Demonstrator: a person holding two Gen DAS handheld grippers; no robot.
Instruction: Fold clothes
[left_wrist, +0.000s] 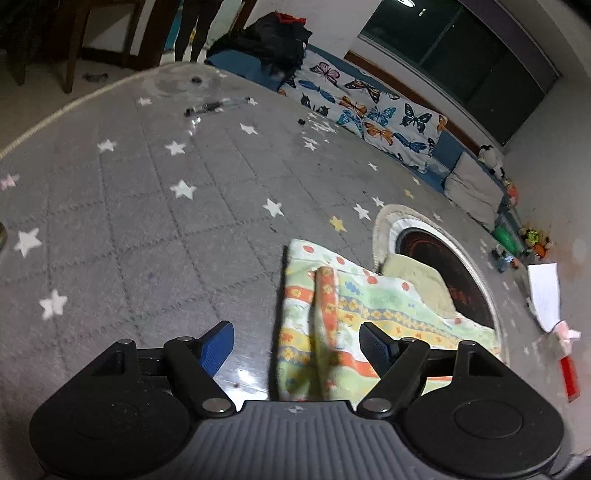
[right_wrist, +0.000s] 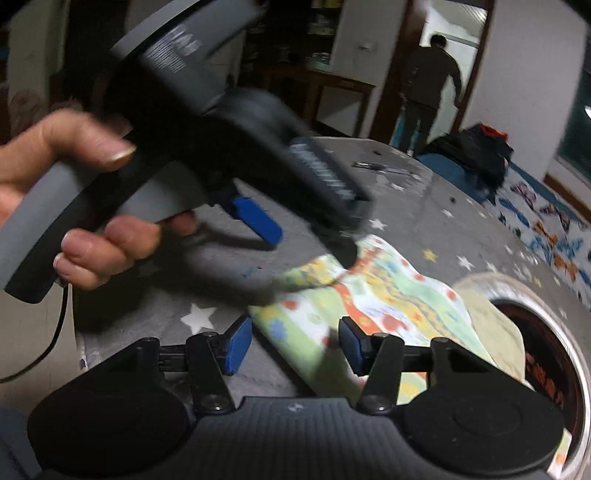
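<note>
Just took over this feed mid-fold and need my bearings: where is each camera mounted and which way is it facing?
Left wrist: on the left gripper, looking over its open fingers, across the patterned cloth and star mat toward the butterfly bedding.
Right wrist: on the right gripper, fingers open, facing the cloth's near edge; the left hand holding the other gripper fills the upper left.
Shared: cloth, star mat, round dark cooktop.
</note>
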